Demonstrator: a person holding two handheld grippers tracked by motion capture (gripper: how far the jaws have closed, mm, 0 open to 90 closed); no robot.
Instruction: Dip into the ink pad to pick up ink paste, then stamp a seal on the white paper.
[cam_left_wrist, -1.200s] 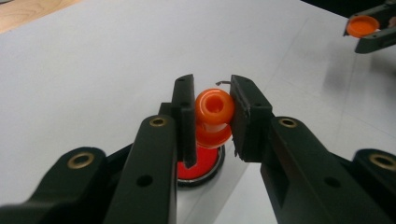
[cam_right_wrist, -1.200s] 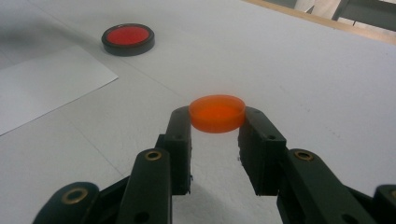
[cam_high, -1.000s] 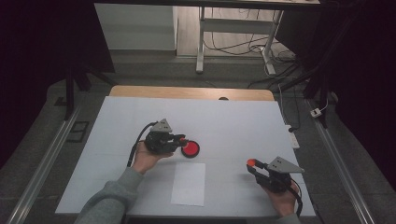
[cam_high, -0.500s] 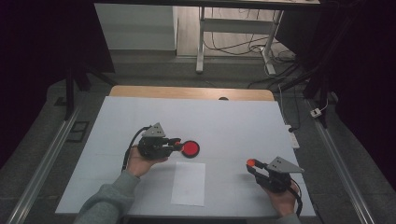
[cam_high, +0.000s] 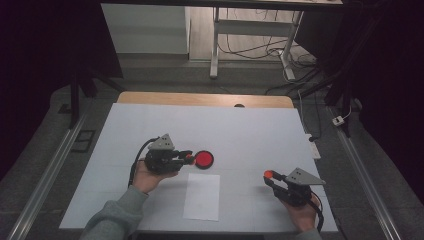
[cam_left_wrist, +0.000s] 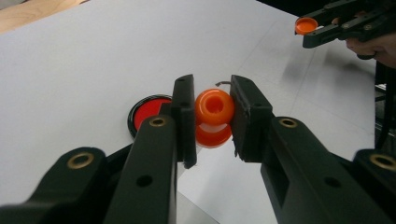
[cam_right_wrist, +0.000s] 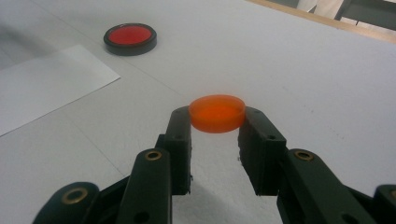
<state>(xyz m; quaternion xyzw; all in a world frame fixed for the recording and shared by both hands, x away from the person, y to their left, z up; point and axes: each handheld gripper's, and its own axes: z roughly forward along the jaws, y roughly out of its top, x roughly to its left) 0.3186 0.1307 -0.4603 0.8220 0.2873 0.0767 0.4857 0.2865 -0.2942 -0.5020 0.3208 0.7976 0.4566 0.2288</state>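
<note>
My left gripper (cam_high: 189, 159) is shut on a small orange rounded piece with a hole in its end (cam_left_wrist: 214, 106), held just above the table. A red disc with a black rim (cam_high: 204, 159) lies flat just beyond the jaws, slightly to their left in the left gripper view (cam_left_wrist: 148, 109). My right gripper (cam_high: 270, 176) is at the right front of the table, shut on a flat orange cap (cam_right_wrist: 217, 113) by its rim. That cap (cam_left_wrist: 306, 24) is seen far off in the left gripper view too.
A white sheet of paper (cam_high: 202, 196) lies near the front edge between the two hands. The white tabletop (cam_high: 225, 125) ends in a wooden strip (cam_high: 200, 99) at the far side. Metal rails (cam_high: 45, 175) run along both sides.
My left gripper has drawn back to the left, away from the red disc, with the orange piece still in it. The right gripper and the disc have stayed put.
</note>
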